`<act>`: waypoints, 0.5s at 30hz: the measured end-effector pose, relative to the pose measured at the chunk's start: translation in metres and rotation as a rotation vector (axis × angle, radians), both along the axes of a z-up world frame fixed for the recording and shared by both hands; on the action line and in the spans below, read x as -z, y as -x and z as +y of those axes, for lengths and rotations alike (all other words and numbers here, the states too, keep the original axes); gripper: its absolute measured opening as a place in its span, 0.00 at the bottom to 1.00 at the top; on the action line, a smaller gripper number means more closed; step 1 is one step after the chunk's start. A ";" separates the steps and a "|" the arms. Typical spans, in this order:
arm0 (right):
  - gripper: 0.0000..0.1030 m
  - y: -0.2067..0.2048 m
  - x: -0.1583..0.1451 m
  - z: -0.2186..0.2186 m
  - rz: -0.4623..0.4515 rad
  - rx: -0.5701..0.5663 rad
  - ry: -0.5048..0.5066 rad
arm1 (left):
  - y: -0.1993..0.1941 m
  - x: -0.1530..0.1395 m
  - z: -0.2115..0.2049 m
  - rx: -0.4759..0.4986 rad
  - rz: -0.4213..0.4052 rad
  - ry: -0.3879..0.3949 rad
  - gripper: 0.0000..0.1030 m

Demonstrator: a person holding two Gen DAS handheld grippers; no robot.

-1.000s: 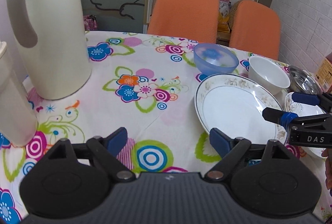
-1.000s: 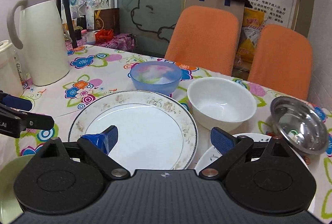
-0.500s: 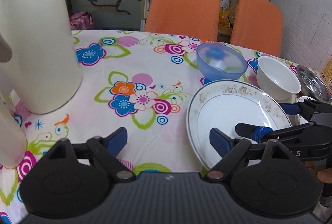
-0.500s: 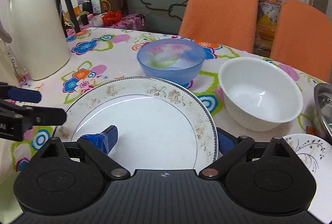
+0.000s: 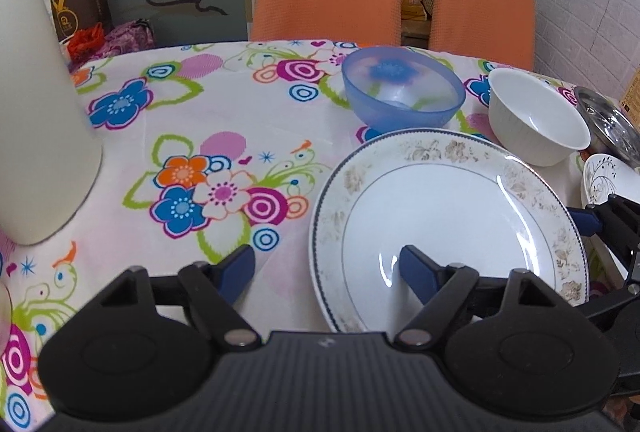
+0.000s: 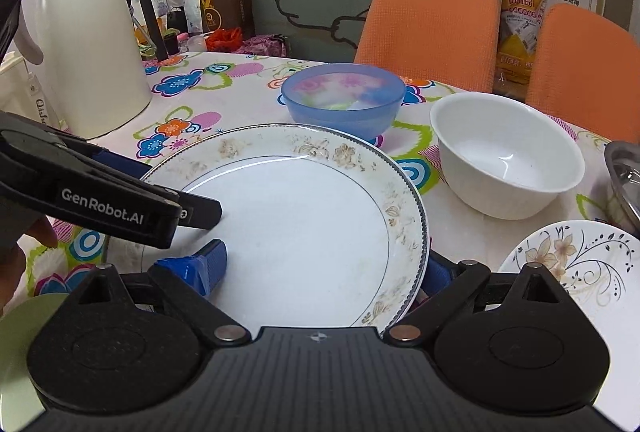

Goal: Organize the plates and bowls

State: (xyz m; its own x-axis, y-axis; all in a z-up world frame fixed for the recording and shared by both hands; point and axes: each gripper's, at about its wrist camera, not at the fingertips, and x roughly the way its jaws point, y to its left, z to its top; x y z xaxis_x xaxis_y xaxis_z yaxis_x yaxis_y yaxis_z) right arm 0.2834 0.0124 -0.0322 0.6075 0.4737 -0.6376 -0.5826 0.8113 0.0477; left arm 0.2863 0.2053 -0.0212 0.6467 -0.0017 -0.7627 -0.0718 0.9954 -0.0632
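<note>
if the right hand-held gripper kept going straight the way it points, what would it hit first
Probably the blue bowl. The right hand-held gripper straddles the large plate, and the blue bowl sits just beyond the plate's far rim, roughly on that line. Height is hard to judge.

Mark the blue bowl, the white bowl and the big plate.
blue bowl [image 6: 340,108], right wrist view, front wall.
white bowl [image 6: 506,156], right wrist view, inside.
big plate [image 5: 448,216], left wrist view, centre.
</note>
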 end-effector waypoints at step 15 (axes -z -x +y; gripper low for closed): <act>0.84 0.015 -0.029 0.000 0.011 0.130 -0.095 | 0.005 -0.035 -0.017 -0.019 -0.041 0.025 0.41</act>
State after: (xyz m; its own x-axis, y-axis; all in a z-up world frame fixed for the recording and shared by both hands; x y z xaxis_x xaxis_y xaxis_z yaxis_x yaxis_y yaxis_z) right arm 0.2682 0.0122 -0.0031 0.6610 0.4504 -0.6002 -0.4722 0.8713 0.1338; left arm 0.2810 0.1880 0.0134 0.6772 -0.0079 -0.7357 -0.0878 0.9919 -0.0914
